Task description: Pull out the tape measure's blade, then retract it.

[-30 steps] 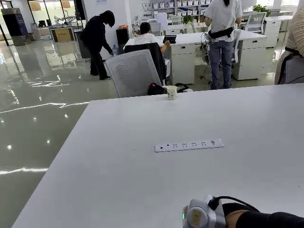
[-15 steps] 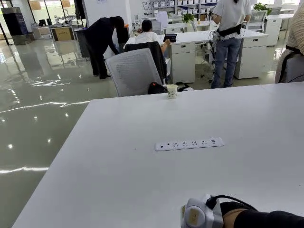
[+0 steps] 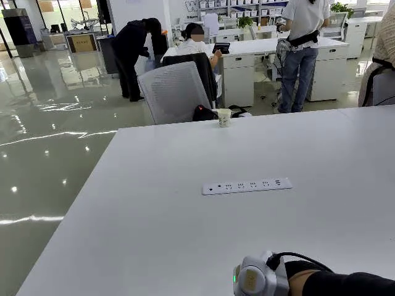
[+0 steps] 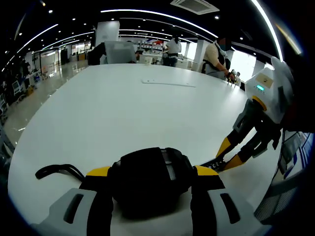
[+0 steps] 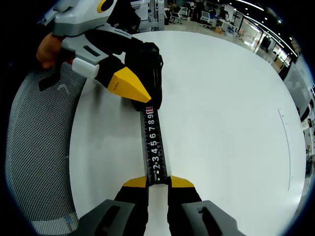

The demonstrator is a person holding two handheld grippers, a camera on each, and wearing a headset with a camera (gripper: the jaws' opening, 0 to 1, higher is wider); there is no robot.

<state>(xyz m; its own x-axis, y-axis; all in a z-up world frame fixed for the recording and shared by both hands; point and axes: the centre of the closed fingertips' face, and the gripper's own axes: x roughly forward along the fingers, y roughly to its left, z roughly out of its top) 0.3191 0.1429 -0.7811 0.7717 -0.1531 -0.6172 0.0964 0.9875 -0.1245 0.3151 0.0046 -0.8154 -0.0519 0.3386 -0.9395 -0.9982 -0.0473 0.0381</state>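
Tape measure [image 5: 149,66] sits low on the white table [image 5: 226,103], in the upper left of the right gripper view and close to the table edge beside a mesh chair [image 5: 39,147]. My left gripper [image 4: 152,173] is clamped around its black case, one jaw on each side. My right gripper [image 5: 156,183] has its jaws nearly together, pinching the blade [image 5: 151,142] at its tip at the bottom centre of that view. Only a short length is out, with the low numbers showing.

My main worry is that narrow pinch on the tip. If the pads slide off while I pull, I expect the spring to whip the blade back into the case. Pulling off the line of the case mouth could twist or kink the blade, or turn the case in the left jaws. With the table edge so near, a loosened case could drop off.
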